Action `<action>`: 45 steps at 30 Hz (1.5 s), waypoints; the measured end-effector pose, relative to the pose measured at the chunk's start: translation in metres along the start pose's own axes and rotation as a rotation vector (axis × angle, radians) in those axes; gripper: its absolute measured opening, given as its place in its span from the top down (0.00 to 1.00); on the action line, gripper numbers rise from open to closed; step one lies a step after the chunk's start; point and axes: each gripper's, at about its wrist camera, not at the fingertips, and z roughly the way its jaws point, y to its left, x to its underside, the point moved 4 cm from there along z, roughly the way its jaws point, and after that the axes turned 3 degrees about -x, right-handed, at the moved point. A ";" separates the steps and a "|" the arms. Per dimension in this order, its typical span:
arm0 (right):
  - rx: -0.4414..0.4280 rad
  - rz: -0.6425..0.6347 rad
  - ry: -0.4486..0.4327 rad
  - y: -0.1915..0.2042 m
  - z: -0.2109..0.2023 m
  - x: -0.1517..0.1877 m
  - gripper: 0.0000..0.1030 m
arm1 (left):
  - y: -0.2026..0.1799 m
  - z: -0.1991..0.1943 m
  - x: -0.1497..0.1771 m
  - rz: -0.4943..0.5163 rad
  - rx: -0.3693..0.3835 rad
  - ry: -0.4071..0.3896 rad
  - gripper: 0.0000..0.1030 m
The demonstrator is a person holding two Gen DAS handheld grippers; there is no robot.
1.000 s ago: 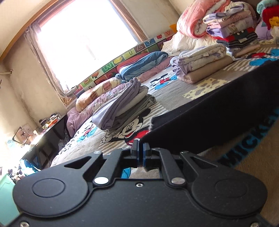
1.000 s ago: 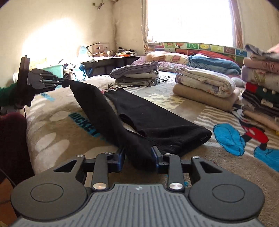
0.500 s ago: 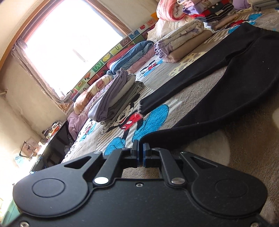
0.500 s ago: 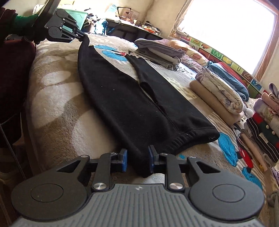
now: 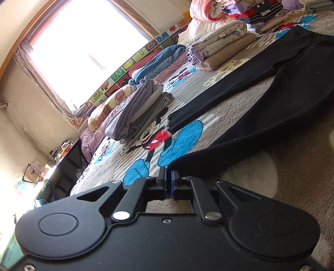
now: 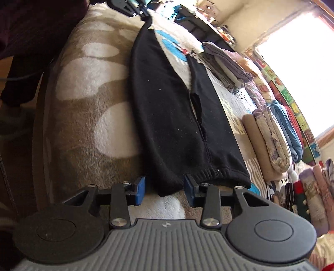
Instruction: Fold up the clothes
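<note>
Black trousers [image 5: 271, 100] lie stretched flat along the cartoon-print blanket [image 5: 302, 171] on the bed. My left gripper [image 5: 168, 177] is shut on the hem of the near leg, low over the blanket. In the right wrist view the trousers [image 6: 167, 104] run away from me to the left gripper [image 6: 129, 8] at the far end. My right gripper [image 6: 165, 185] stands open, and the near corner of the ribbed waistband lies loose between its blue pads [image 6: 141, 186].
A folded grey pile [image 5: 135, 112] sits past the leg ends. Rolled quilts [image 6: 271, 133] and a tall stack of folded clothes [image 6: 309, 187] line the window side. A dark desk [image 5: 62, 166] stands beyond the bed. A person's dark clothing [image 6: 31, 31] is at the bed's edge.
The trousers went from hanging between the grippers to lying flat on the bed. My right gripper opened and let go of the waistband. My left gripper came down, still holding the hem.
</note>
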 end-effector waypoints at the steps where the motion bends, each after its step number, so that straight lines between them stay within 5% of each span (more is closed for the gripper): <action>1: -0.009 -0.044 0.002 0.001 0.001 0.000 0.59 | 0.000 0.000 0.000 0.001 -0.002 0.001 0.98; 5: -0.029 -0.170 -0.010 0.004 0.008 -0.002 0.59 | -0.003 0.000 0.000 0.005 -0.010 0.003 0.98; 8: -0.051 -0.140 -0.037 -0.003 0.011 0.000 0.61 | -0.003 0.000 0.001 0.007 -0.009 0.005 0.98; 11: -0.109 0.007 -0.047 -0.019 0.009 -0.002 0.83 | -0.002 -0.001 0.001 0.001 0.003 0.003 0.98; 17: -0.116 0.267 -0.148 -0.058 -0.018 -0.012 0.84 | 0.017 0.002 -0.010 -0.095 0.035 -0.010 0.98; 28: -0.257 0.842 -0.342 -0.151 -0.013 0.024 0.84 | 0.062 0.056 -0.063 -0.281 0.062 -0.019 0.98; 36: -0.330 1.187 -0.390 -0.203 0.028 0.065 0.85 | 0.062 0.114 -0.100 -0.263 0.124 0.056 0.98; 45: -0.347 1.440 -0.401 -0.215 0.074 0.104 0.86 | 0.051 0.159 -0.119 -0.243 0.190 0.166 0.98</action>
